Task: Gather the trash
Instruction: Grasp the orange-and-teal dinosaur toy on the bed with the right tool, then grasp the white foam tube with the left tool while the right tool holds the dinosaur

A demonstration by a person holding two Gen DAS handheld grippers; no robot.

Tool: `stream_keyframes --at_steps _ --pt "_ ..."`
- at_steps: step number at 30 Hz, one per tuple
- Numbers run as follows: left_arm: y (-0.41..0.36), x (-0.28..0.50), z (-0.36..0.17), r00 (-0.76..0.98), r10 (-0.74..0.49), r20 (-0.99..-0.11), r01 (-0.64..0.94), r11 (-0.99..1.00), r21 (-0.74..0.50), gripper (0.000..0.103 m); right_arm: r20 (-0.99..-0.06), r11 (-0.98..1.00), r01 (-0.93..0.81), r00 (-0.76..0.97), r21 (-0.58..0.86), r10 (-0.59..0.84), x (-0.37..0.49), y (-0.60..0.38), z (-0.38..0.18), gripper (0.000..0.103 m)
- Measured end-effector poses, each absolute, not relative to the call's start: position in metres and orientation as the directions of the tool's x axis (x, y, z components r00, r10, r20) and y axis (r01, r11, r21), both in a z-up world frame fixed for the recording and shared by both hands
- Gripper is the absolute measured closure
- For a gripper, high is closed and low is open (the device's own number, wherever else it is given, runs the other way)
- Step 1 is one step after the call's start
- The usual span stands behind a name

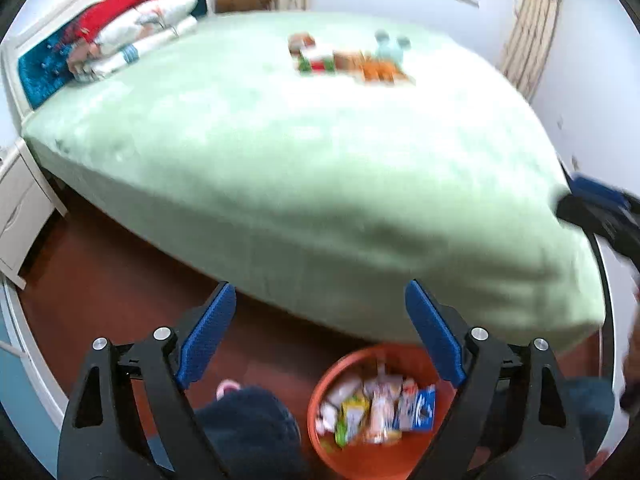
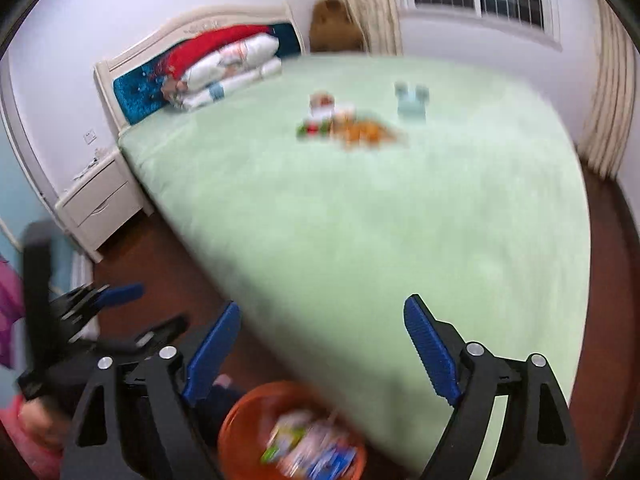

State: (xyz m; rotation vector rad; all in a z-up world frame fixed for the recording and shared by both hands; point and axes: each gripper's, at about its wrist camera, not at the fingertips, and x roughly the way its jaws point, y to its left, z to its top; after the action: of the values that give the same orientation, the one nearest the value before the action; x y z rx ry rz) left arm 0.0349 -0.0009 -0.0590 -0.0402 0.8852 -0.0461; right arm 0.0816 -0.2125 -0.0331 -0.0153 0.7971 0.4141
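At far left of the left wrist view, a white nightstand (image 1: 20, 204) stands on the dark red floor (image 1: 112, 272) beside the bed's cream headboard (image 1: 24, 36), against which red and white pillows (image 1: 136, 28) are stacked. Next comes the left gripper (image 1: 320, 336), its blue-padded jaws spread wide with nothing between them, hanging over the edge of the pale green bed (image 1: 280, 168). Below it, on the floor just beside the bed, sits an orange bin (image 1: 320, 384) holding crumpled wrappers (image 1: 380, 408), and the person's dark-clad leg (image 1: 248, 424) shows to the bin's left. Farther across the mattress, well apart from the bin, lies a blurred cluster of colourful trash (image 1: 348, 60), with a light teal item (image 1: 390, 46) just behind it. At the right edge the other tool's dark body (image 1: 600, 212) enters the frame. From the right wrist view, a hand (image 2: 36, 420) at lower left grips the left tool's handle, and the right gripper (image 2: 322, 348) likewise stands wide and empty above the orange bin (image 2: 236, 420), with the trash (image 2: 352, 124) on the bed ahead and curtains (image 2: 608, 120) to the right.
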Motion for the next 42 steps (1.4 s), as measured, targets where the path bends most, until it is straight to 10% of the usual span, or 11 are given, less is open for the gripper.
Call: stream_keyframes --at_steps 22,24,42 --pt "0.072 0.097 -0.067 0.655 -0.035 -0.755 -0.122 0.981 -0.151 0.013 -0.798 0.843 -0.476 0.595 -0.252 0.097 0.390 -0.103 -0.085 0.012" --pt "0.074 0.098 -0.070 0.650 -0.039 -0.759 -0.125 0.980 -0.157 0.013 -0.812 0.850 -0.466 0.577 -0.246 0.081 0.399 -0.103 -0.091 0.027" --pt "0.067 0.119 -0.053 0.659 -0.055 -0.750 -0.085 0.986 -0.146 0.013 -0.683 0.892 -0.451 0.641 0.033 0.350 0.271 -0.174 -0.017 0.034"
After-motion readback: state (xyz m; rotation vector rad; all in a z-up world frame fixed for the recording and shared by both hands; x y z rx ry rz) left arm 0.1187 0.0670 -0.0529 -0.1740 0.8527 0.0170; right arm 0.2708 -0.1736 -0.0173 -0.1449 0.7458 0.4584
